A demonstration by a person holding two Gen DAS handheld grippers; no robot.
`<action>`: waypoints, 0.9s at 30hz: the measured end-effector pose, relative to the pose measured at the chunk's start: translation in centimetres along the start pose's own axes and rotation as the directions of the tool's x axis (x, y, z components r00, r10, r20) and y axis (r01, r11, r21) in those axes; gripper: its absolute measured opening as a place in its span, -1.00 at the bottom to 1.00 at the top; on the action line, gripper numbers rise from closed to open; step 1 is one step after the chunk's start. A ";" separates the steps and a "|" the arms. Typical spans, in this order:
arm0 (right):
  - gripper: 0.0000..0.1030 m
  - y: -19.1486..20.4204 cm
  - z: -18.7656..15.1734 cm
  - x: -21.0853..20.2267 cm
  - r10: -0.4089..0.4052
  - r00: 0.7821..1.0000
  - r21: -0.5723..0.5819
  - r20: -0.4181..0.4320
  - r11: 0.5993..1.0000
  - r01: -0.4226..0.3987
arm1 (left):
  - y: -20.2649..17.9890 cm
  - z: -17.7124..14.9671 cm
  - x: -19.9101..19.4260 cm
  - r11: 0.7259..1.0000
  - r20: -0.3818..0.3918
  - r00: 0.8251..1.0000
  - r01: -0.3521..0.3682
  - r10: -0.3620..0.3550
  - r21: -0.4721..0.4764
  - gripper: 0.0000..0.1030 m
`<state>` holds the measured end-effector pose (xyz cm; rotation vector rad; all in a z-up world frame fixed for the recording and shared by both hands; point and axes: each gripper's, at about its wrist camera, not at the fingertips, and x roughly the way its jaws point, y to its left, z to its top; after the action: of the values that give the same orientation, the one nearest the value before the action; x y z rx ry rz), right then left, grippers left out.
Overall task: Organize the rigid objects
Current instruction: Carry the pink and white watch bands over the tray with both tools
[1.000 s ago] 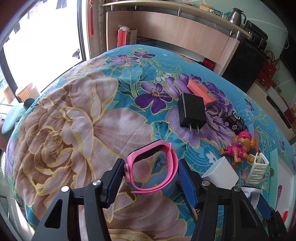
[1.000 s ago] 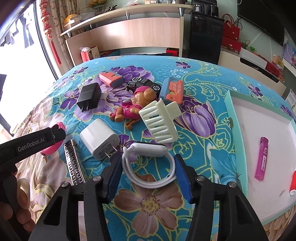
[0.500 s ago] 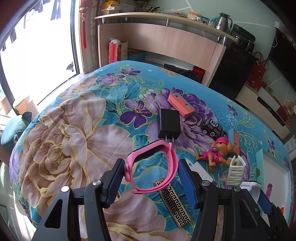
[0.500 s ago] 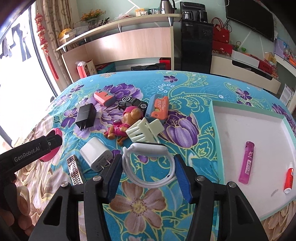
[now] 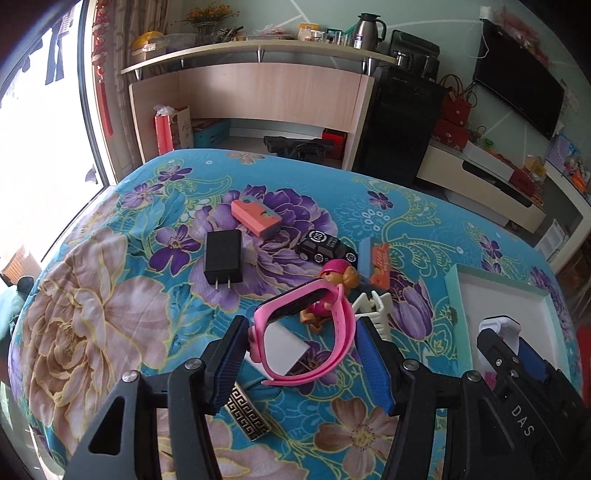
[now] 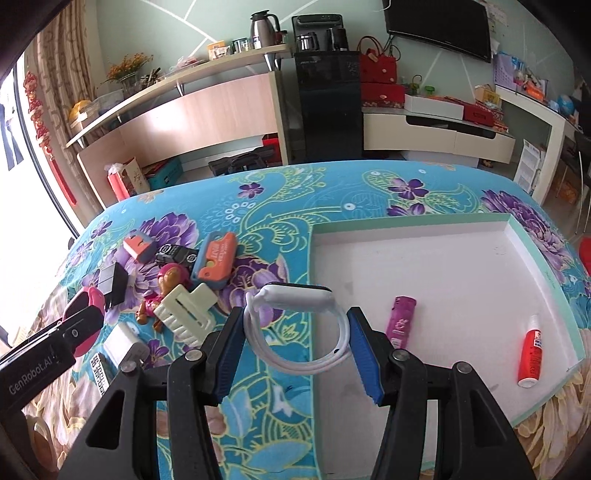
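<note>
Now | tray (image 6: pixel 406 223): lighter (image 6: pixel 400 321), glue bottle (image 6: pixel 530 358) | left tool (image 5: pixel 301 347) grips pink band (image 5: pixel 341 325) | right tool (image 6: pixel 295 343) grips white band (image 6: pixel 295 295)

A home living room: wall-mounted TV (image 6: pixel 439 27), kettle (image 6: pixel 264 24) on shelf, floral-covered table (image 6: pixel 369 184).

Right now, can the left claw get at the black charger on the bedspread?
Probably not: the left claw is shut on the pink watch band. The black charger lies unobstructed ahead, but the band must go first.

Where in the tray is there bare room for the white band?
Most of the tray floor is bare: the whole far half, and the near-left corner beside the purple lighter. The red bottle takes the near-right corner. Left of the tray, the toy and charger cluster is crowded.
</note>
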<state>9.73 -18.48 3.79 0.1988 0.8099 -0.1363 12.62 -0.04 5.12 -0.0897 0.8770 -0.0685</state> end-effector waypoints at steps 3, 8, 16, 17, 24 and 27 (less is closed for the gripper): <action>0.10 -1.8 0.4 -0.3 -0.012 1.000 0.029 0.005 1.000 0.012 | -2.3 0.0 -0.2 0.998 0.009 1.000 0.023 -0.023 0.053 0.21; 0.11 -5.0 0.9 -0.7 -0.077 0.997 0.068 0.016 0.995 0.076 | -6.5 -0.1 -0.1 0.987 0.009 0.996 0.083 -0.085 0.139 0.21; 0.11 -10.2 1.6 -1.3 -0.165 0.986 0.171 0.026 0.972 0.158 | -11.9 -0.7 0.6 0.957 -0.007 0.989 0.147 -0.150 0.251 0.21; 0.11 -10.7 1.6 -1.4 -0.175 0.984 0.177 0.029 0.970 0.168 | -12.4 -0.7 0.7 0.953 -0.013 0.987 0.156 -0.158 0.261 0.21; 0.11 -13.1 1.9 -2.0 -0.202 0.979 0.246 0.037 0.951 0.187 | -14.8 -0.7 1.1 0.935 -0.038 0.988 0.155 -0.151 0.319 0.21; 0.11 -13.9 1.8 -2.1 -0.218 0.975 0.261 0.036 0.944 0.201 | -15.6 -0.4 1.2 0.928 -0.049 0.986 0.165 -0.158 0.333 0.21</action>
<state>6.88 -32.34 4.81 0.3501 0.7469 -0.4480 12.68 -15.70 5.59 0.1600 0.8670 -0.3734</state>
